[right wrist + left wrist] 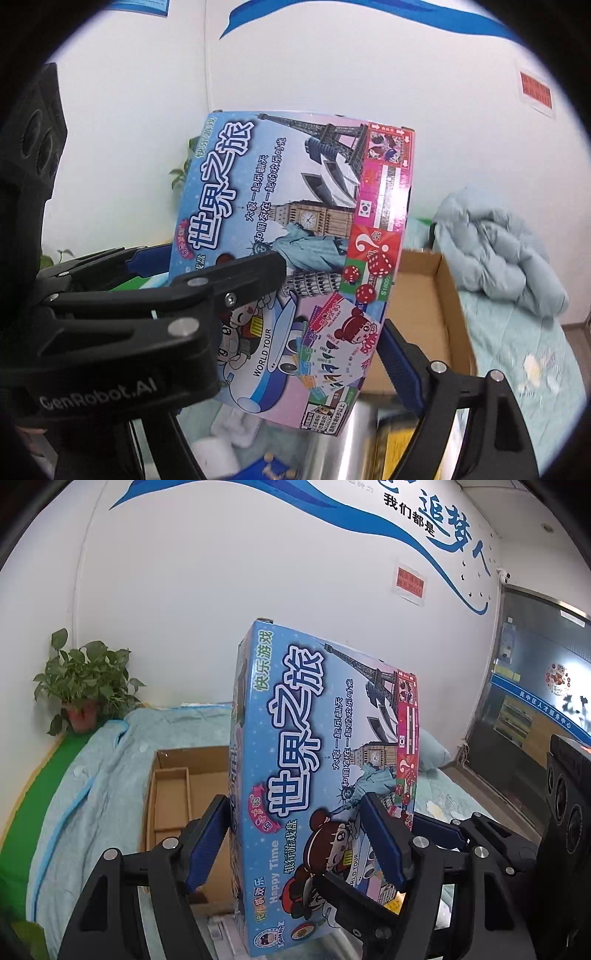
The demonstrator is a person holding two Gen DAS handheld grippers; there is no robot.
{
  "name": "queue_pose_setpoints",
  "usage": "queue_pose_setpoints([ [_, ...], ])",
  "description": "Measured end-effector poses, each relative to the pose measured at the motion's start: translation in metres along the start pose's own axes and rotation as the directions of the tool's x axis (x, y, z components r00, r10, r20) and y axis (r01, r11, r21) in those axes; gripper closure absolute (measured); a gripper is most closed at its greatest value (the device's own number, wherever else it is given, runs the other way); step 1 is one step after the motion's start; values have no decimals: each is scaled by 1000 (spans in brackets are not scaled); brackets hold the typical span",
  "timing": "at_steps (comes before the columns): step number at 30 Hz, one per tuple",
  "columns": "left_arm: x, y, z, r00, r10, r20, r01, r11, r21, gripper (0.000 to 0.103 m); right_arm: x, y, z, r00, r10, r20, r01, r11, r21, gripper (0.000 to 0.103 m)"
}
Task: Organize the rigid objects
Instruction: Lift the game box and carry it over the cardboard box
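Left fingers (303, 845): blue-padded, pinching the board game box (325, 775) across its thickness at the near lower end; one pad on the side wall, one on the printed cover.
Right fingers (397, 363): only one blue-padded finger in view, pressed at the right edge of the board game box; the other hidden behind the left gripper body, so the far contact cannot be told.
Between the fingers: board game box, blue cover with landmarks and cartoon figures, held up on end and tilted, clear of the bed.
Just behind the fingers: cardboard box (184, 797), open-topped, with an inner divider, apparently empty where visible.
Below the fingers: clear bin with white, yellow and blue items, blurred; contents uncertain.
Under all: bed with light blue quilt (81, 805); bunched duvet (491, 251) beyond the right fingers.
Far left of the left fingers: potted plant (85, 686) against the white wall.
Step in hand (judged): carrying the board game box toward the cardboard box.
Handling notes (judged): keep both grips even, so no twist in the thin carton; turn the box flat or edge-on to suit the wider compartment; lower past the rim and divider before spreading any fingers; release one side only once the box bears on the bottom.
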State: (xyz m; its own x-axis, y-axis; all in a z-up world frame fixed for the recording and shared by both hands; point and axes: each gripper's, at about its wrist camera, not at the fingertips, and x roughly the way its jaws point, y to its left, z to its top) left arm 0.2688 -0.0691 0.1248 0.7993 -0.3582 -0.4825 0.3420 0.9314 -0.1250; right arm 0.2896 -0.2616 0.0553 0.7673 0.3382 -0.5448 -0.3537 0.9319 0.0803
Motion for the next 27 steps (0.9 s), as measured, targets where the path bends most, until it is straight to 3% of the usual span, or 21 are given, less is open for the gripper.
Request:
queue_pose_setpoints([
  [9,34,26,50,1000,20,12,-19,1000,-20,37,31,-17,36,999,48,7,-49,998,41,18],
  [15,73,58,65,999,7,-35,-10,997,-77,39,63,-27,55,996,70,-49,-68,997,31,18],
  [21,122,87,34,991,21,-135,-39,990,-132,40,97,-28,37,984,101,-147,-92,994,66,18],
  [27,170,108,-13,966,35,-254,-82,981,-176,43,144,-36,-3,944,164,-284,-123,980,158,18],
])
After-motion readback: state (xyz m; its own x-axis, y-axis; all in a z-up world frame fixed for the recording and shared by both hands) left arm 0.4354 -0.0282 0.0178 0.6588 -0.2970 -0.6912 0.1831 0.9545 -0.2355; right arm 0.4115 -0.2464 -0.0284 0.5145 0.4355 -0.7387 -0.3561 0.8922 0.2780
